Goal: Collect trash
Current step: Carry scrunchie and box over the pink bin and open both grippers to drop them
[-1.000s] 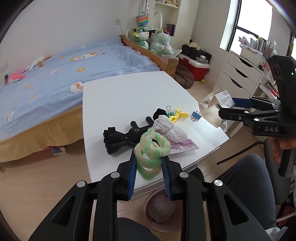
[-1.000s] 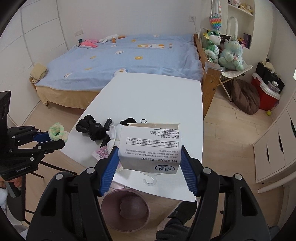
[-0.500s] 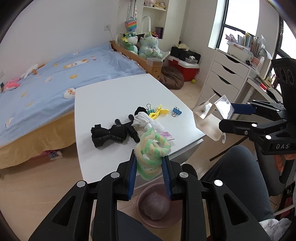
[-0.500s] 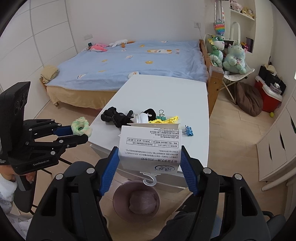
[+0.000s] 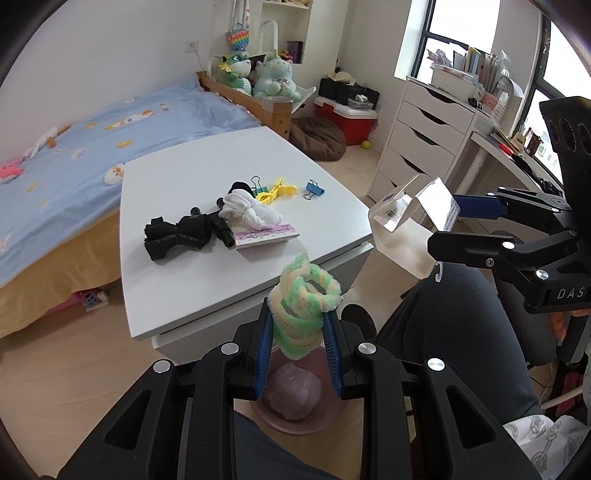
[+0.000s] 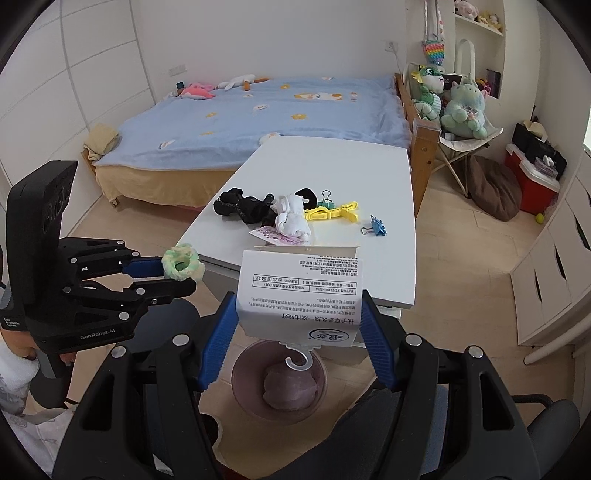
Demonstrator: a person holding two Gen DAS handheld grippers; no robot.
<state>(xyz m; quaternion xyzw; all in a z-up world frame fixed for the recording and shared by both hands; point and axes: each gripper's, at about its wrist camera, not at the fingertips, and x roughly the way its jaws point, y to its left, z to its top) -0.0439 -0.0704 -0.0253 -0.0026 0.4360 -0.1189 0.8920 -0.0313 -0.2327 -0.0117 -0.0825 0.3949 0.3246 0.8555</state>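
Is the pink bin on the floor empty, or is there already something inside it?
Not empty. The pink bin on the floor by the white table holds a crumpled pinkish lump; what the lump is, I cannot tell.

A bedroom with plain white walls (image 6: pixel 280 33) and a pale wood-plank floor (image 6: pixel 465 243); a wooden-framed bed with a light blue patterned cover (image 6: pixel 258 118) stands against the far wall; a white rectangular table (image 5: pixel 207 177) sits at its foot; beside the bed, plush toys fill a folding chair (image 6: pixel 461 144); a white chest of drawers (image 5: pixel 424 136) stands under a black-framed window (image 5: pixel 469 26) giving bright daylight; a red cooler box (image 6: pixel 532 184) and a brown beanbag (image 6: pixel 495 192) rest on the floor.
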